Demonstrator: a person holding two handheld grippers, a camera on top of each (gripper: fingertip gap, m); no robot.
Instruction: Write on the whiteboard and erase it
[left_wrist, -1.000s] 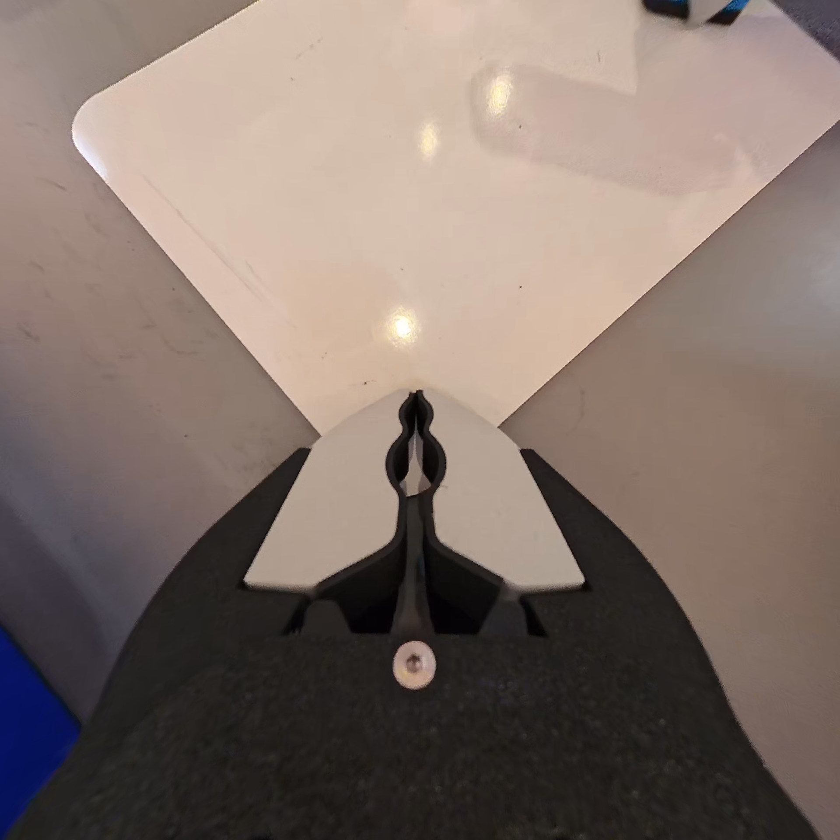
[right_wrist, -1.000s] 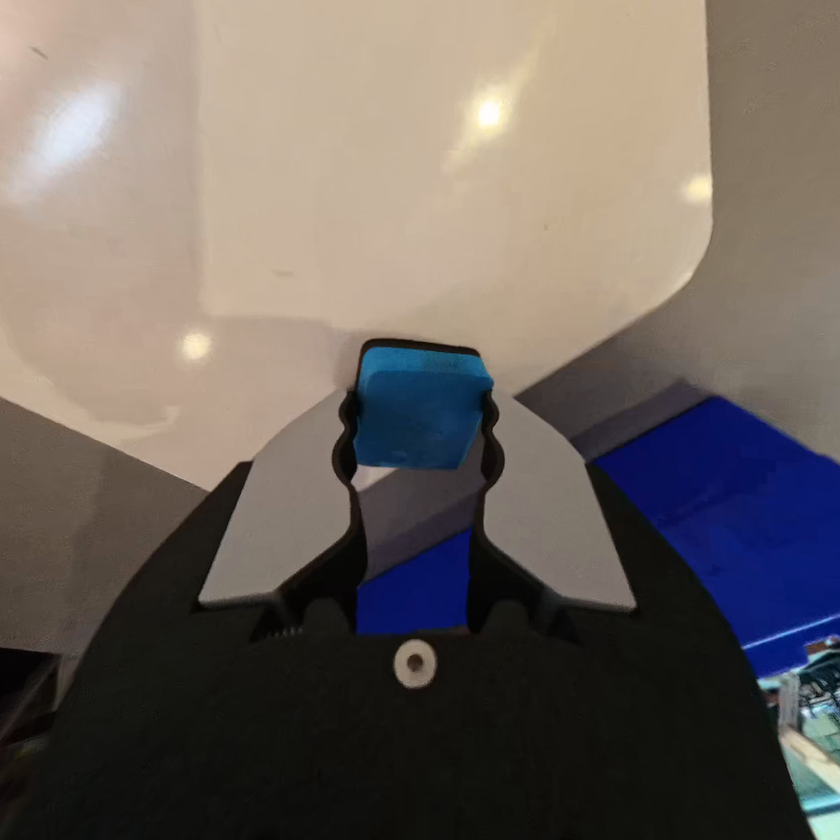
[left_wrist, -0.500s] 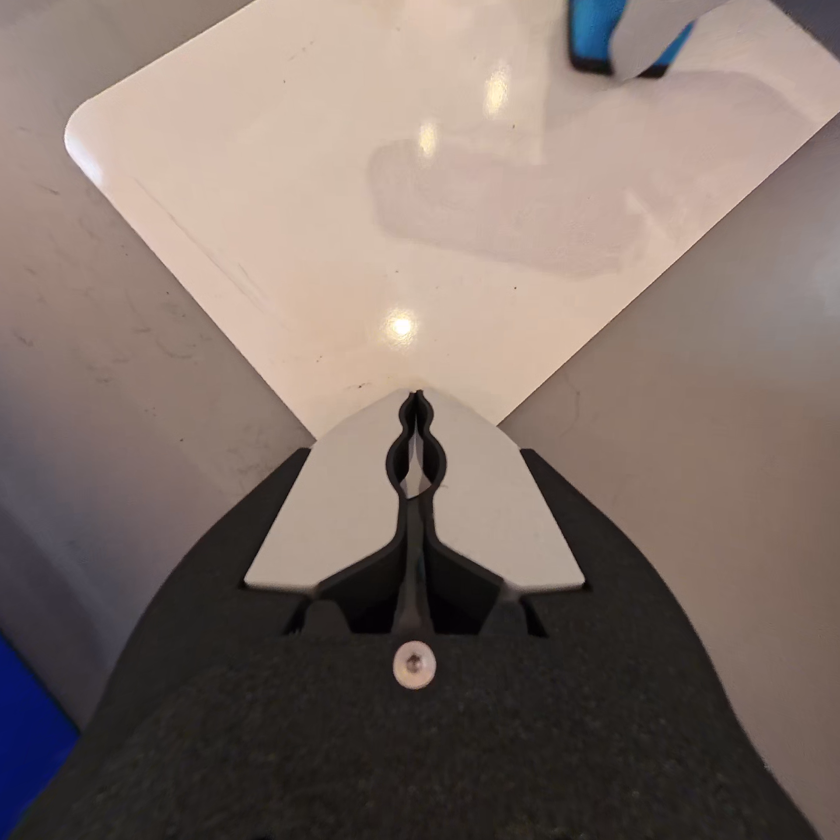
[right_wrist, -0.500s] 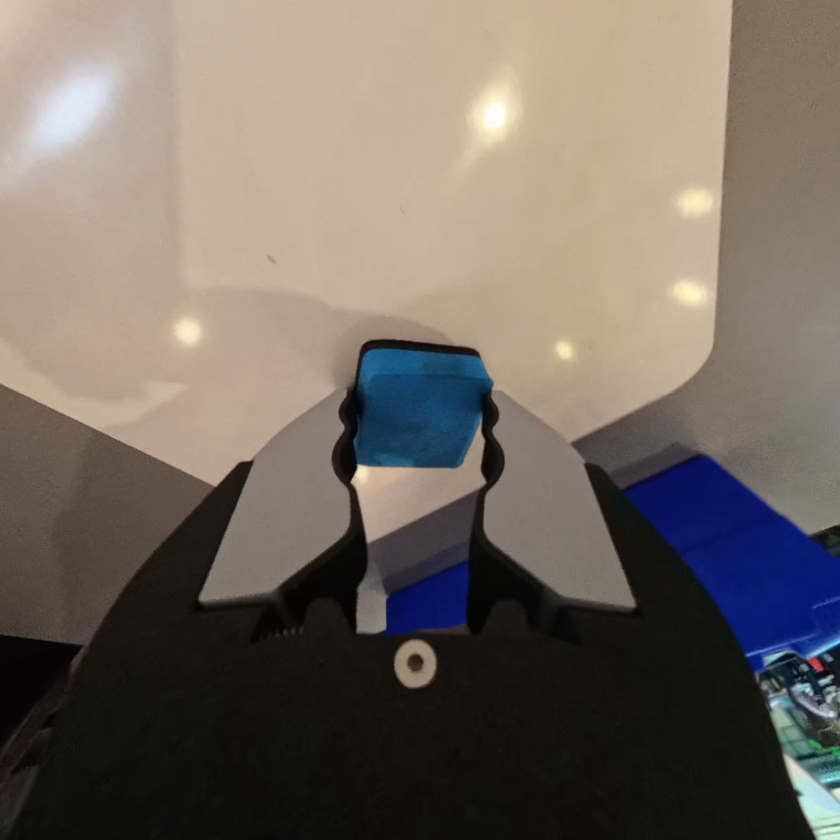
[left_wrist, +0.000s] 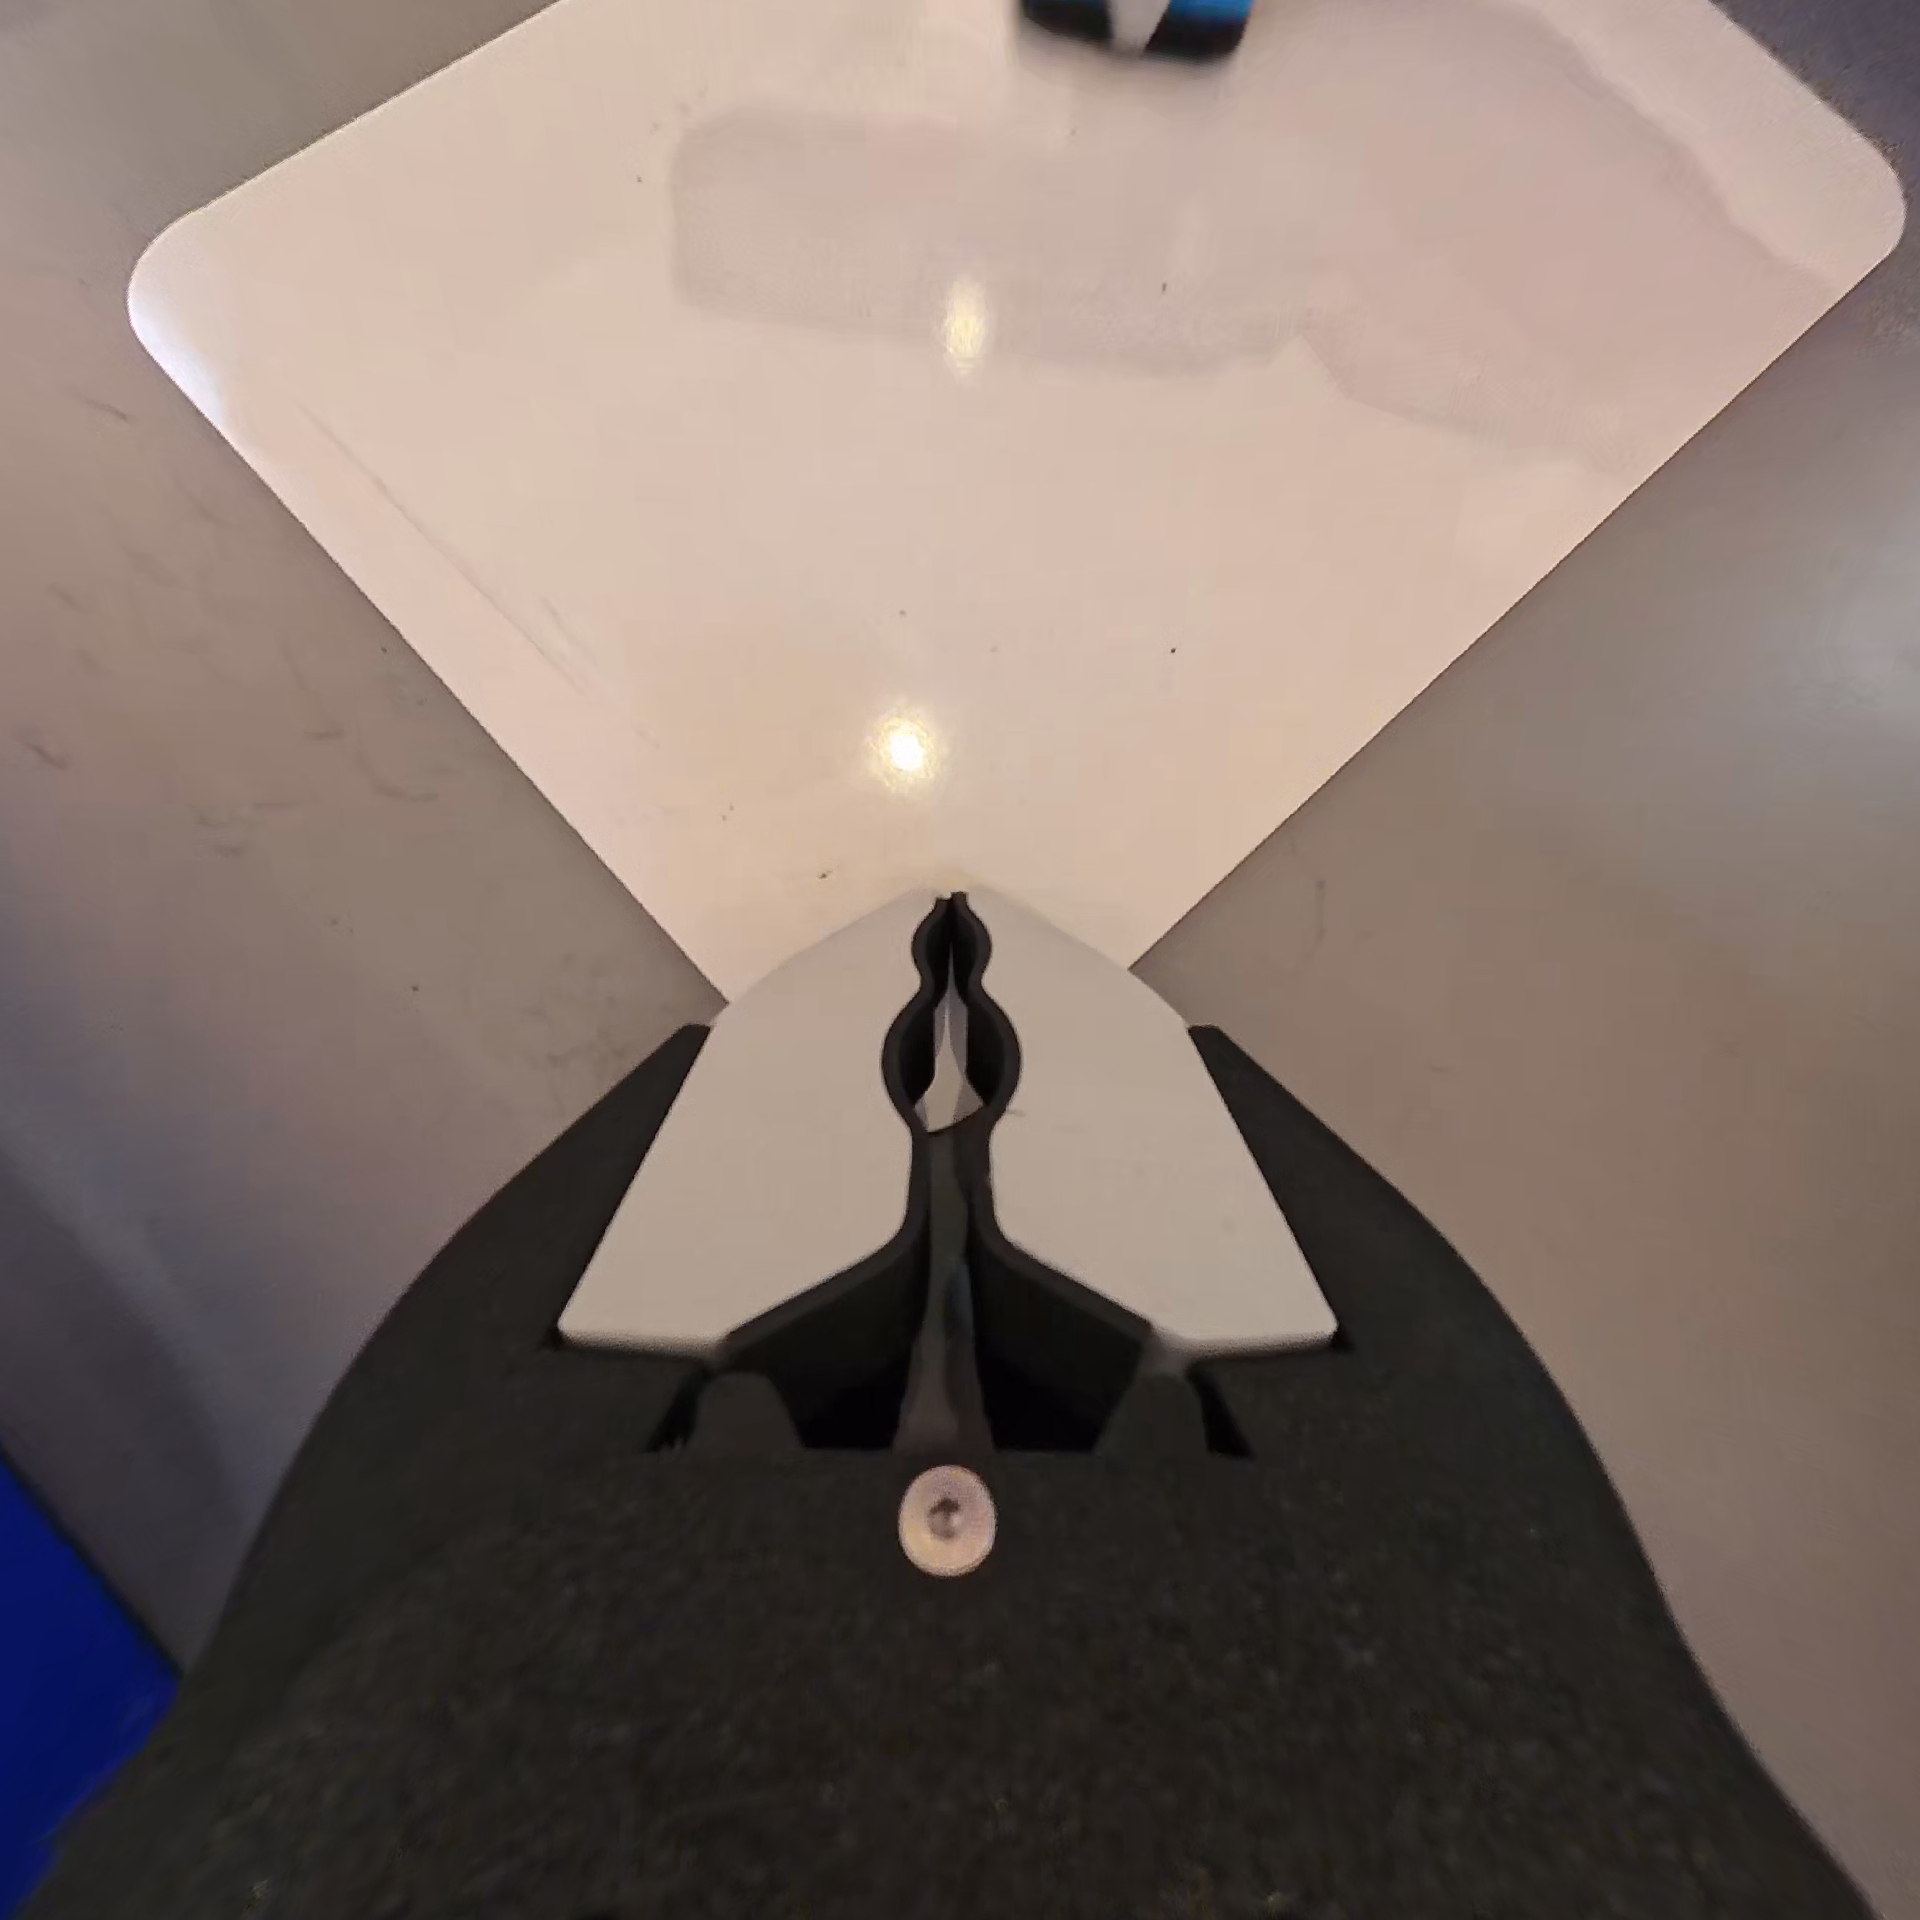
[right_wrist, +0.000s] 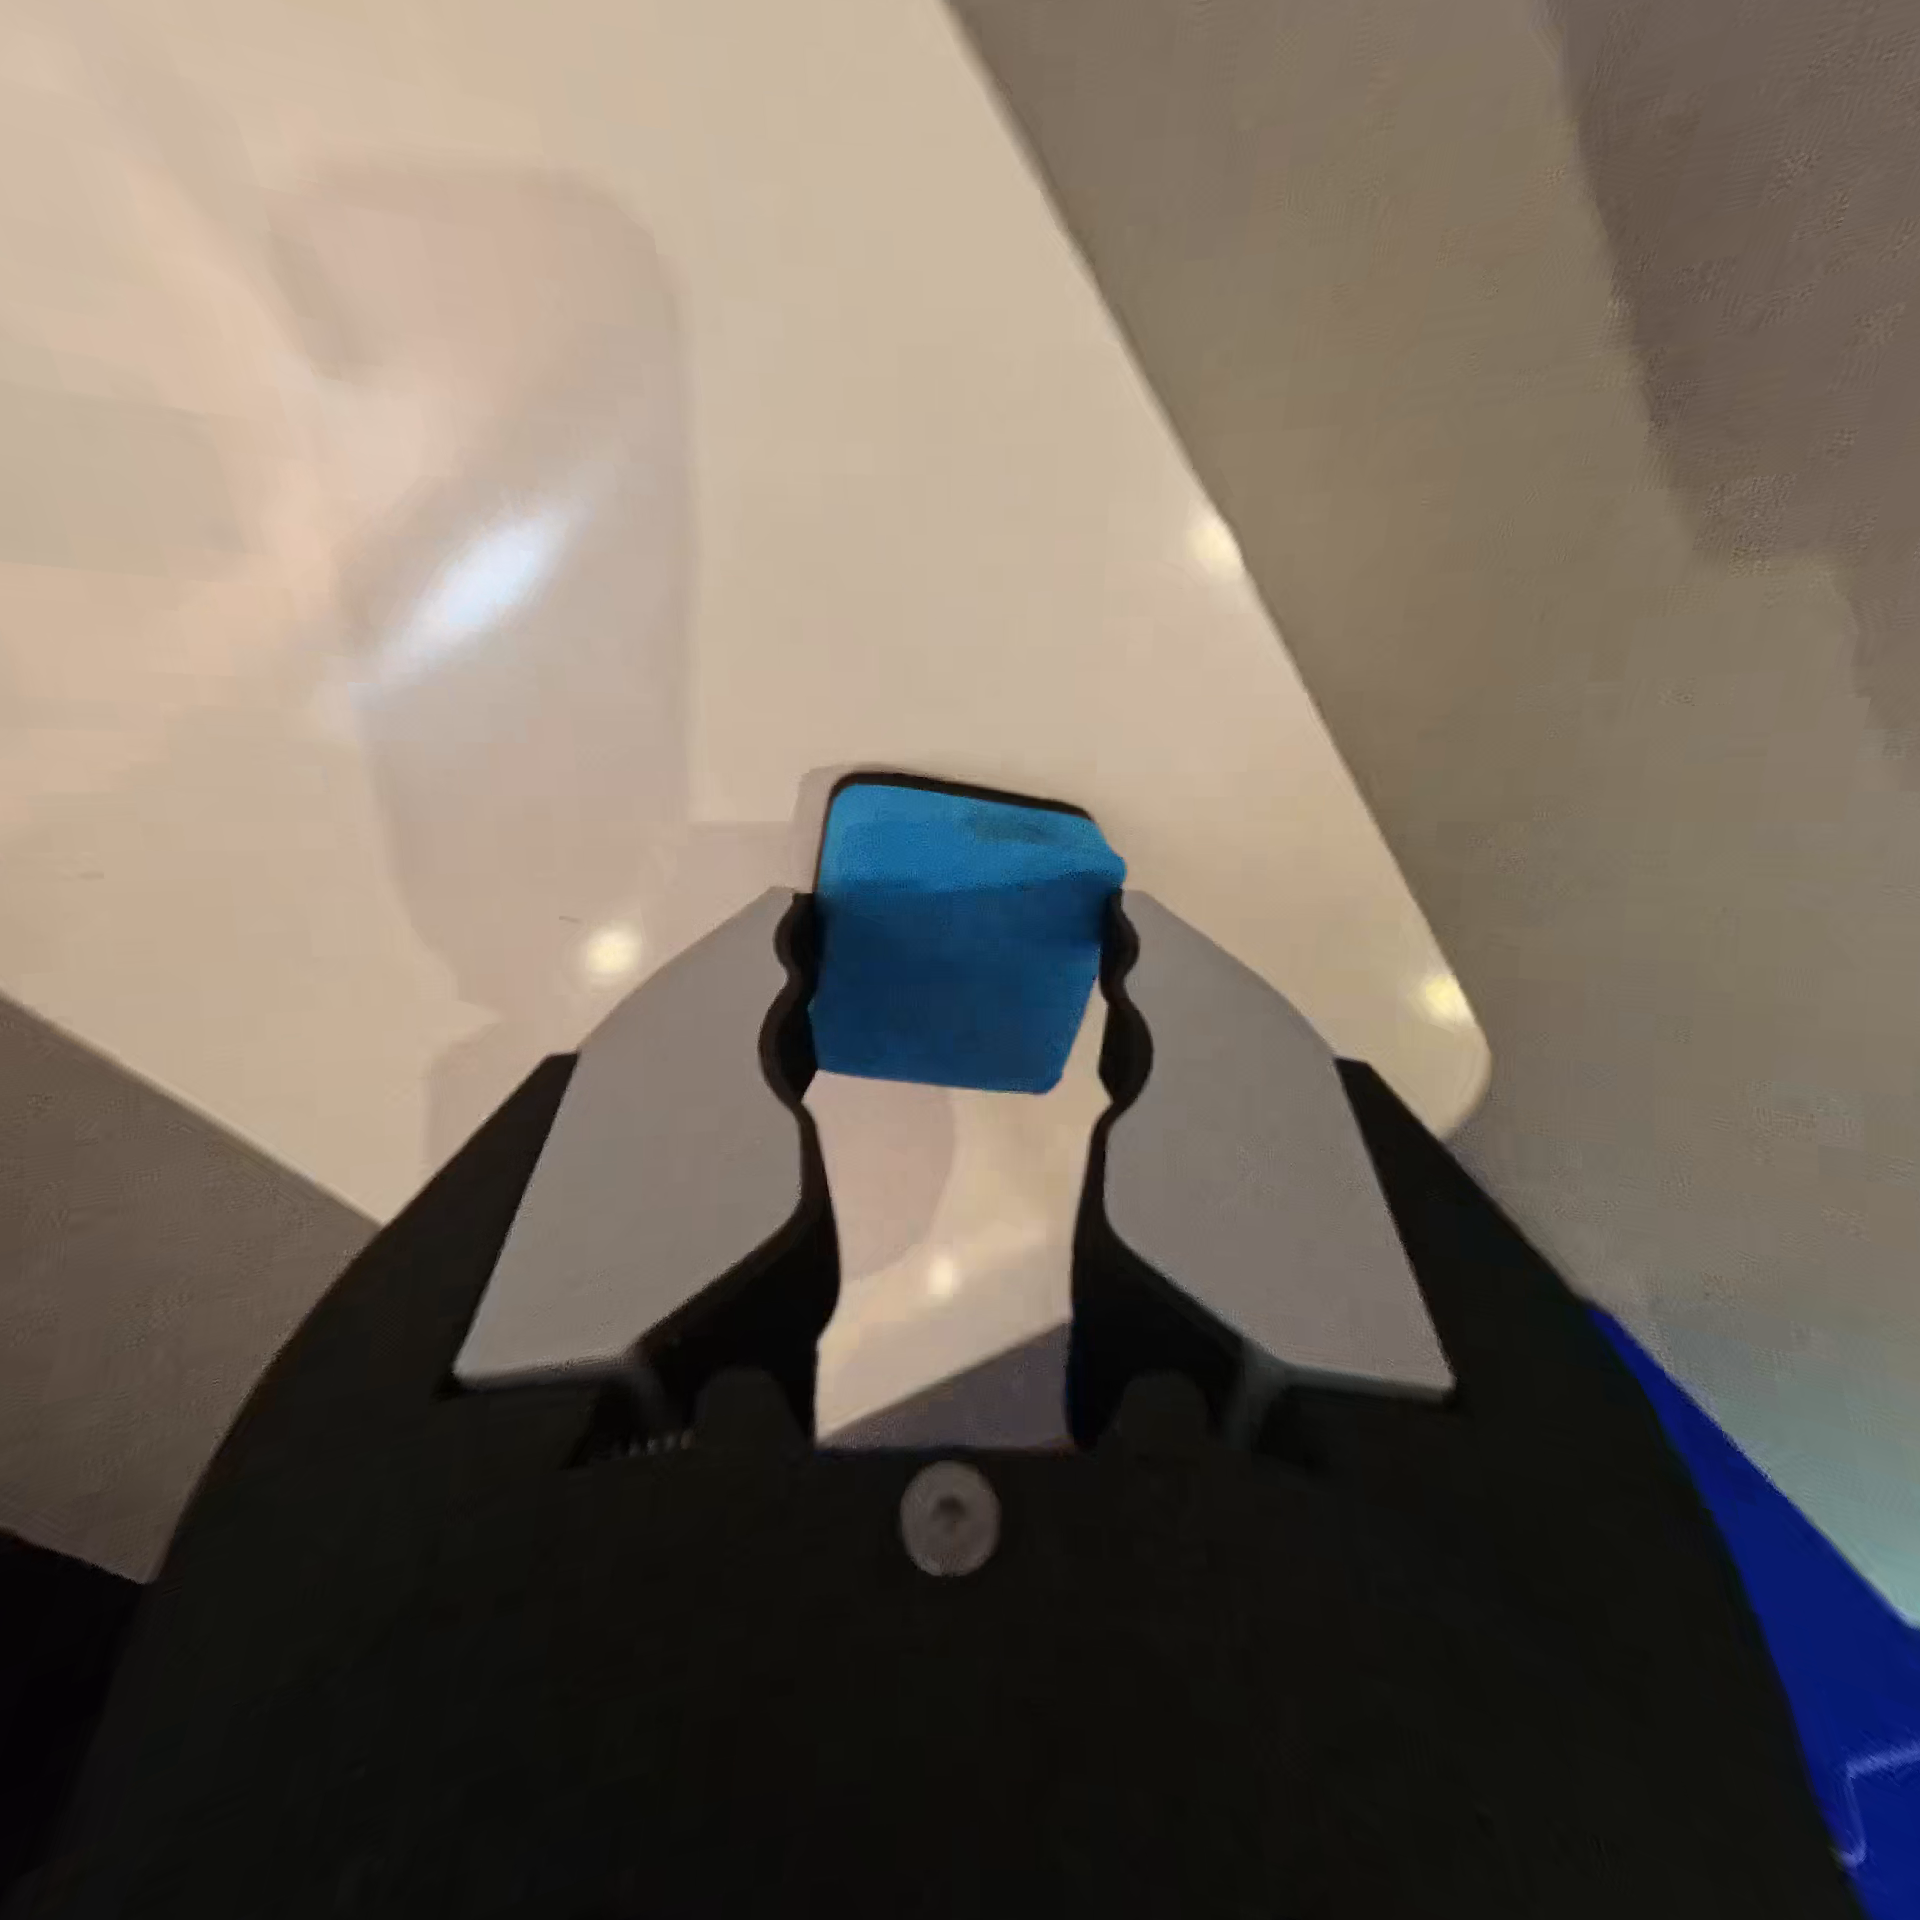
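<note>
A white whiteboard lies flat on a grey table, with no writing that I can see. My left gripper is shut with its tip over the board's near corner; whether it touches the board is not clear. My right gripper is shut on a blue eraser block with a black underside, held on or just above the board; contact cannot be told. In the left wrist view the eraser shows at the top edge, over the board's far side. A dull smear runs across the board.
The grey table surrounds the board. Something blue lies at the lower left of the left wrist view, and a blue surface at the lower right of the right wrist view. The right wrist view is motion-blurred.
The right gripper has swept the eraser across the far part of the board and turned, and the dull smear has grown wider. The left gripper has stayed shut at the near corner.
</note>
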